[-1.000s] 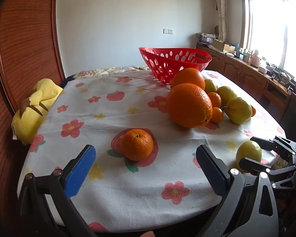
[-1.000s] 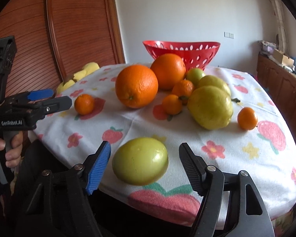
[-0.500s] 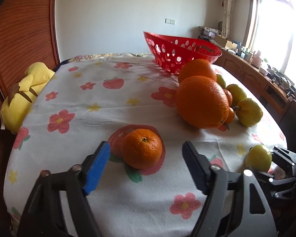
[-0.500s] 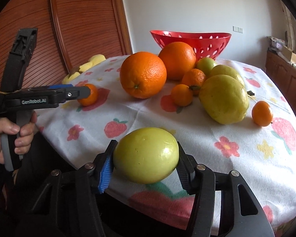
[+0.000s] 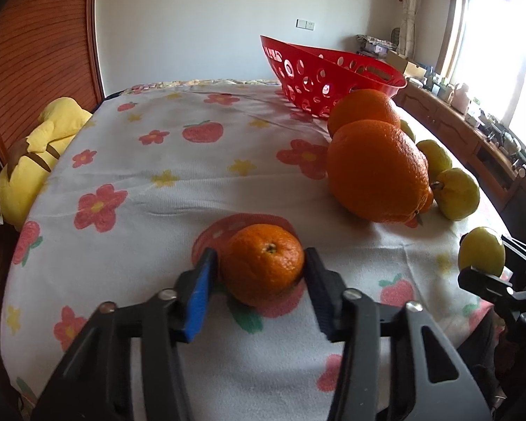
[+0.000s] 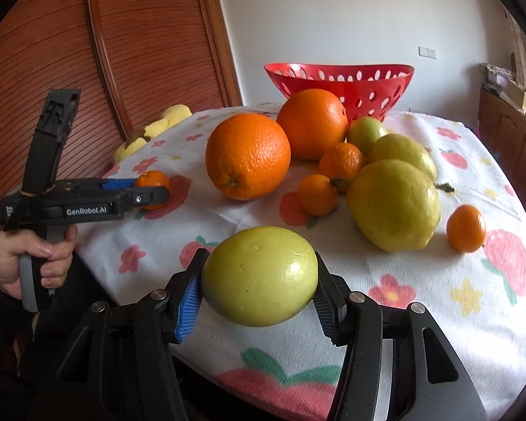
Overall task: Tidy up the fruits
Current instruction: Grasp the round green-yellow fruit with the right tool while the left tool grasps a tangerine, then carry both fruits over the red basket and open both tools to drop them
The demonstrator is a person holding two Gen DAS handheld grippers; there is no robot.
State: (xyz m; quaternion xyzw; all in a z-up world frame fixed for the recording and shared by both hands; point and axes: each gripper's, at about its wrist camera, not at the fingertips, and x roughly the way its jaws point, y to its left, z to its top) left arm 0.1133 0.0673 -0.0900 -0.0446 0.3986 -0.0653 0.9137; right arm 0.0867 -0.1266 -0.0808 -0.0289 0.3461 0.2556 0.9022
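- Orange and small, a mandarin (image 5: 264,264) sits on the flowered tablecloth (image 5: 179,161) near the front edge of the table, resting on a printed strawberry.
- The left gripper (image 5: 259,280) pinches this mandarin, its blue pad (image 5: 198,294) on one side and its black pad on the other, both touching the peel.
- The mandarin appears to rest on the cloth, though its underside is partly hidden.
- The right gripper (image 6: 259,287) clamps a yellow-green apple (image 6: 259,275) between its two pads, just above the table's front edge.
- In the right wrist view, the person's hand (image 6: 35,259) grips the handle of the left gripper at the far left.
- Two big oranges (image 6: 248,156) stand together in the middle of the table, one just behind the other.
- Beside them lie two small mandarins (image 6: 317,194), touching each other, and two large yellow quinces (image 6: 394,205).
- Another small mandarin (image 6: 466,228) sits just to the right of the nearer quince.
- A red basket (image 6: 340,77) with oval holes stands at the back of the table, behind the oranges.
- A yellow plush toy (image 5: 35,161) leans by the wooden panelling at the table's left edge.
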